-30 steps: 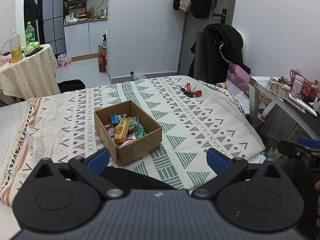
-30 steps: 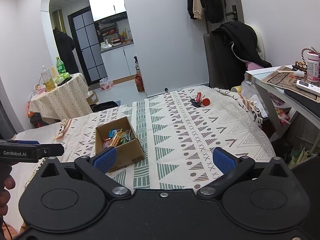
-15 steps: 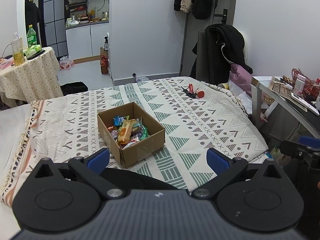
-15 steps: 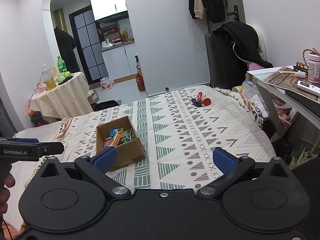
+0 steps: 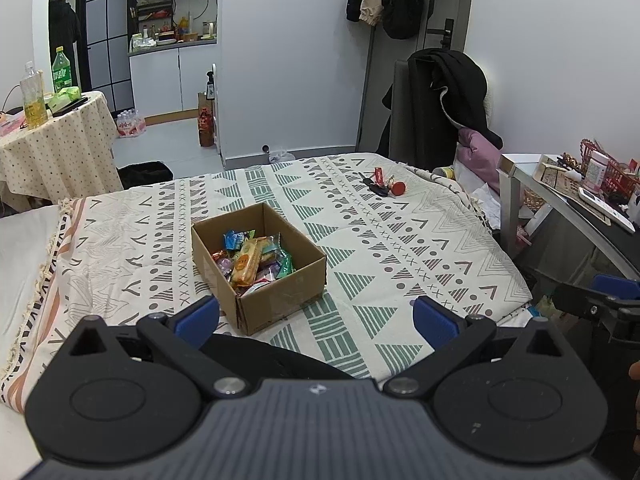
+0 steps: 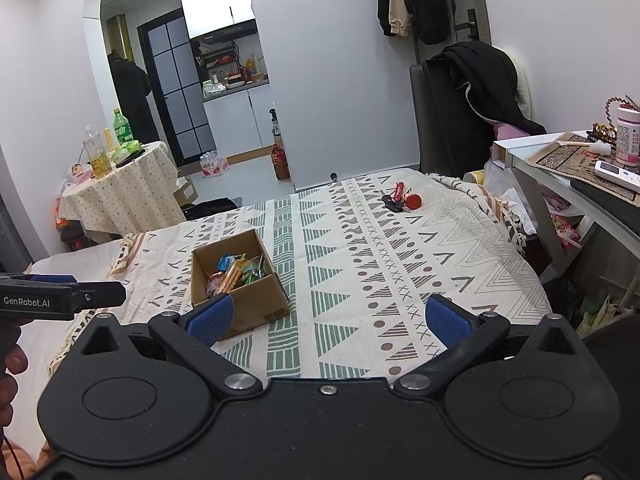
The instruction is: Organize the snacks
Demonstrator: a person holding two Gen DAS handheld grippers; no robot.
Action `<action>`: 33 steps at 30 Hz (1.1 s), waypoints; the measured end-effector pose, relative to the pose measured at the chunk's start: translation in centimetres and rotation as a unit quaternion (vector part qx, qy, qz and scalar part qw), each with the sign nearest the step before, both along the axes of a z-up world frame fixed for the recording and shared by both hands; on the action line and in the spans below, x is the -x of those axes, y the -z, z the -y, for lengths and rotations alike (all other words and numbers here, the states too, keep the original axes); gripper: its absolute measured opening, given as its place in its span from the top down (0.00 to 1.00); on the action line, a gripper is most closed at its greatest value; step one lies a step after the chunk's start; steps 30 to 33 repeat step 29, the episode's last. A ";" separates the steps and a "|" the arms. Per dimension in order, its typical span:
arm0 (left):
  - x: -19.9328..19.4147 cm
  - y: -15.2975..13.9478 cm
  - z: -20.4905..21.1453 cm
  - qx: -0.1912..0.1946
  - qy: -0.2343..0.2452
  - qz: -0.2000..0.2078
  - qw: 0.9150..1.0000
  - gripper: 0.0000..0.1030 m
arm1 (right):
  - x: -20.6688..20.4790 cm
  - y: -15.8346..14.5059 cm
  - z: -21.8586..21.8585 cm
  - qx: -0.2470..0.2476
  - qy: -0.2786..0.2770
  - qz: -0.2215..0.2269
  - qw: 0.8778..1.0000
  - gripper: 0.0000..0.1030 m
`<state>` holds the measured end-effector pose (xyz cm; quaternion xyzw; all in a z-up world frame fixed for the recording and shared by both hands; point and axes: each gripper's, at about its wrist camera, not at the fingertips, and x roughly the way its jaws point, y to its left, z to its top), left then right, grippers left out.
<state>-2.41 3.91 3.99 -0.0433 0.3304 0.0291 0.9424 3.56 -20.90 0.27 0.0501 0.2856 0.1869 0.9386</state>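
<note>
Ahead of the left hand-held gripper [image 5: 316,316], cardboard snack box [image 5: 259,266] on the bedspread [image 5: 400,248], both hand-held grippers spread wide, empty

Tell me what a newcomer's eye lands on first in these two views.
First comes the open cardboard box of bright snack packets, sitting on the patterned bedspread just ahead of the left hand-held gripper. Next, a bunch of keys with a red tag lies near the bed's far edge. Both grippers, the right hand-held gripper included, are open and empty.
</note>
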 end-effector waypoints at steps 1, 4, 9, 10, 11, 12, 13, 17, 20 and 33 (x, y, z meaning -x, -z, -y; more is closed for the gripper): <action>0.0 0.0 0.0 0.000 0.000 0.000 1.000 0.01 | 0.0 0.0 0.0 0.000 0.000 0.000 1.000 0.00; 0.0 0.0 0.0 0.000 0.000 0.000 1.000 0.00 | 0.0 0.1 0.0 0.001 0.000 0.000 1.000 0.00; 0.1 0.1 0.0 -0.001 -0.001 -0.001 1.000 0.00 | 0.0 0.1 0.0 0.001 0.001 -0.001 1.000 0.00; 0.1 0.1 0.0 -0.001 -0.001 -0.001 1.000 0.00 | -0.1 0.1 0.0 0.002 0.001 -0.002 1.000 0.00; 0.1 0.1 0.0 0.000 -0.002 -0.002 1.000 0.00 | -0.1 0.0 0.1 0.003 0.002 -0.001 1.000 0.00; 0.1 0.2 0.0 0.001 -0.003 -0.002 1.000 0.00 | -0.1 0.0 0.0 0.004 0.002 -0.001 1.000 0.00; 0.1 0.2 0.1 0.003 -0.002 -0.003 1.000 0.00 | -0.1 0.0 0.1 0.004 0.002 0.000 1.000 0.00; 0.2 0.1 0.2 0.005 -0.001 -0.004 1.000 0.00 | -0.1 0.0 0.2 0.003 0.004 0.000 1.000 0.00; 0.2 0.0 0.1 0.007 -0.001 -0.003 1.000 0.00 | -0.1 0.1 0.1 0.005 0.001 -0.002 1.000 0.00; 0.2 0.0 0.2 0.007 -0.003 -0.002 1.000 0.01 | -0.2 0.2 -0.1 0.004 0.002 -0.003 1.000 0.00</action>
